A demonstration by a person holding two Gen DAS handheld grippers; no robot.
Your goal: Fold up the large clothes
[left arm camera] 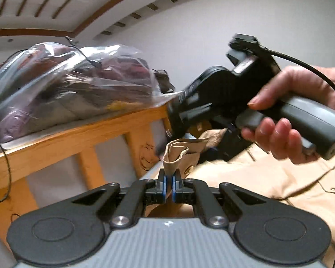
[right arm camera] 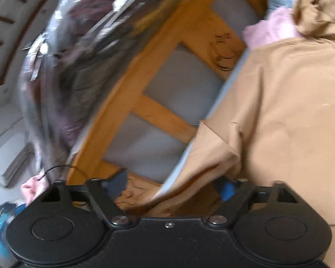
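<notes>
Left tongs (left arm camera: 169,186): blue pads pressed together on a bunched fold of the tan garment (left arm camera: 268,178). The pinched cloth stands up above the fingertips in a crumpled roll. The rest of the garment spreads to the right and near side, lying flat on a pale sheet.

Right tongs (right arm camera: 170,188): spread wide, nothing between the blue pads (right arm camera: 227,189). The right-hand pad sits against the near edge of the tan garment (right arm camera: 279,111); whether it touches the cloth cannot be told through the blur. The left-hand pad hangs over the wooden frame (right arm camera: 163,114), apart from the cloth.

Left wrist view: the person's right hand (left arm camera: 285,111) wraps the grey handle of the other tool (left arm camera: 223,96), which points left and far, just above the lifted fold. A black cable runs from its rear.

Garment in the right wrist view: broad tan panel filling the right side, a crumpled hood or collar at the far right corner. A pink cloth (right arm camera: 270,29) lies just beside it at the far end, a bit of pale blue fabric behind that.

Surroundings: a wooden frame (left arm camera: 82,138) with grey panels runs along the left of the garment. A clear plastic bag (left arm camera: 73,82) stuffed with dark purple and grey clothes rests on top of the frame. White wall and slatted ceiling trim beyond.
</notes>
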